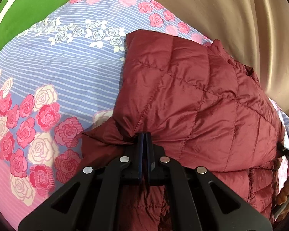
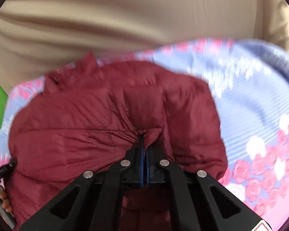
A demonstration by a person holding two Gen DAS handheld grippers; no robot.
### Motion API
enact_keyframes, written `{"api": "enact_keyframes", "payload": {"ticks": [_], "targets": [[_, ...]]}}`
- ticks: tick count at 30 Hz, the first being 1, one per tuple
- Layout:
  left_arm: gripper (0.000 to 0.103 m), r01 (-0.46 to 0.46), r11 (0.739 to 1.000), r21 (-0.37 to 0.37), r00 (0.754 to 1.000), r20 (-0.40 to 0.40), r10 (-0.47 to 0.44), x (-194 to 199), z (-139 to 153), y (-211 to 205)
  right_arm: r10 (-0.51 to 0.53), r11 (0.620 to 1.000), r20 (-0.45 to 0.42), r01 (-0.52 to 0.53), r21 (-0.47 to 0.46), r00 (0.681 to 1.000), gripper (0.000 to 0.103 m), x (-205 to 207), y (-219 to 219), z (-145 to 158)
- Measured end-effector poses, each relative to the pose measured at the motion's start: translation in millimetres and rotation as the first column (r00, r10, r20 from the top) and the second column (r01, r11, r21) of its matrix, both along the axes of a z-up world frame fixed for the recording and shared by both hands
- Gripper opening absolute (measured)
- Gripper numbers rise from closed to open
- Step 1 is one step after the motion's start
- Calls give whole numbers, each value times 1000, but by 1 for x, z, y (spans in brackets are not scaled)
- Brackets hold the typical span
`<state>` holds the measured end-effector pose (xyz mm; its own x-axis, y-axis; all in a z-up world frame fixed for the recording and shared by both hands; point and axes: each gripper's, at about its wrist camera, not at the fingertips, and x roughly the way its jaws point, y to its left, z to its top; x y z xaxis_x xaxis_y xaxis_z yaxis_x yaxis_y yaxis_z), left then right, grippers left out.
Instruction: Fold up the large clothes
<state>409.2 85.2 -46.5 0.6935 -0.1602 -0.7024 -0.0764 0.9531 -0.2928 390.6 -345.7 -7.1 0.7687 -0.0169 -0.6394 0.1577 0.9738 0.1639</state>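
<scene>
Fold in progress: the quilted maroon jacket point(image 1: 192, 96) lies on the flowered bed sheet point(image 1: 57, 73) near the bed's far edge. Left tongs point(image 1: 144, 136) and right tongs point(image 2: 144, 140) are each pressed together on a pinch of jacket fabric. Next, judged: both pinched edges to be carried across together, then released flat.

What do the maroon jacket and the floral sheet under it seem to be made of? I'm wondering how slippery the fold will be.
Maroon jacket: likely thin nylon or polyester shell with puffy fill; glossy sheen, stitched quilting, fine crinkles. Probably slick.
Floral sheet: looks like woven cotton or a blend; matte, printed roses and stripes, no shine.
</scene>
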Motion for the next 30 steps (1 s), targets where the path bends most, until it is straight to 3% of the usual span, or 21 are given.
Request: {"api": "enact_keyframes", "payload": {"ticks": [4,9,11,15,18,21,22,24,30], "targets": [[2,2,1000,4,1000,-1,-2,4,1,-5,-7,1000,-106,7,-4,994,0,18,-7,-25],[2,2,1000,5,1000,-1,-2,8,1,-7,-113,992,-53,110,-53,992,7,-7,-4,4],[2,3,1000,20,1000,-1,-3,6,1,-7,-122,991,-4,121,-48,993,17,-24,-2,21],[2,2,999,43,1000,-2,-2,8,2,-14,64,998,30,-64,-16,998,17,-31,47,41],[2,3,999,35,1000,-1,-3,9,1,-12,181,984,-24,-181,0,983,17,-17,89,28],[2,6,1000,18,1000,1,-6,8,0,-7,189,980,-90,-193,-41,978,13,3,107,0],[2,7,1000,11,1000,1,-7,7,0,-5,169,984,-95,-174,-47,981,3,6,101,-7],[2,8,1000,3,1000,2,-8,7,0,-5,133,990,-93,-137,-39,987,2,5,84,-11],[2,10,1000,-6,1000,3,-10,6,-1,-1,-103,995,-102,100,-28,989,0,-15,-13,-17]]}}
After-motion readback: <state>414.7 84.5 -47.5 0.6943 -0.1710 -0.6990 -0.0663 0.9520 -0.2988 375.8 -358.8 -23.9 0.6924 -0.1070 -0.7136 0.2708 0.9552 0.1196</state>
